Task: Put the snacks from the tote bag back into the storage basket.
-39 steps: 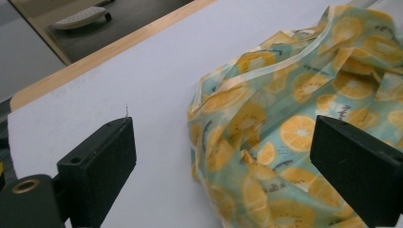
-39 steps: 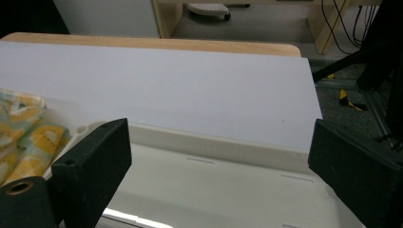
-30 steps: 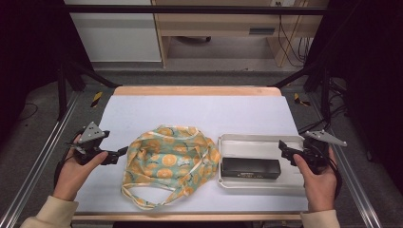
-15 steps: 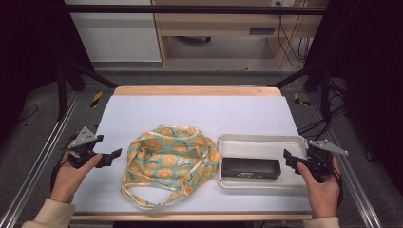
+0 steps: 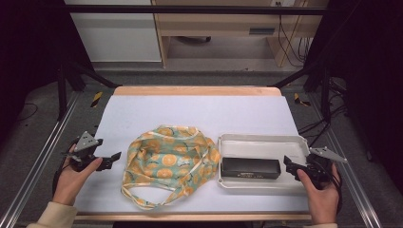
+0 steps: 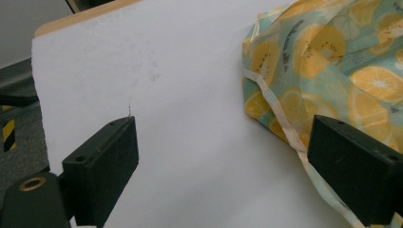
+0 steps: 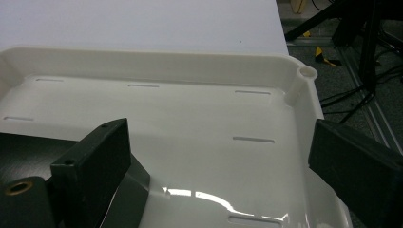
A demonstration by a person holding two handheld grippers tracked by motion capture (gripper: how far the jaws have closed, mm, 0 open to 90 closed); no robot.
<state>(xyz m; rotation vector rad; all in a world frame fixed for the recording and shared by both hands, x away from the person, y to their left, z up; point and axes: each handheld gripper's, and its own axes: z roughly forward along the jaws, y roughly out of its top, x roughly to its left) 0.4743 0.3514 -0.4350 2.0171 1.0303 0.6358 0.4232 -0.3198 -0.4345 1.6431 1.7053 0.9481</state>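
Orange-slice-print teal cloth bag [image 5: 167, 162] slumped mid-counter [image 5: 199, 111] | soft, light, likely slides; take hem or strap | left gripper [image 5: 110, 160] agape just beside it | right gripper [image 5: 291, 165] agape over white plastic tray [image 5: 256, 141], near black box [image 5: 250, 167], likely rigid

- Cloth bag [image 5: 166, 164] lies at table [image 5: 199, 111] centre.
- Tray [image 5: 259, 142] at its 3 o'clock, just beside.
- Box [image 5: 250, 167] lies in the tray.

Bright table [image 5: 199, 111], dark surroundings, glare on tray [image 7: 199, 194], soft focus
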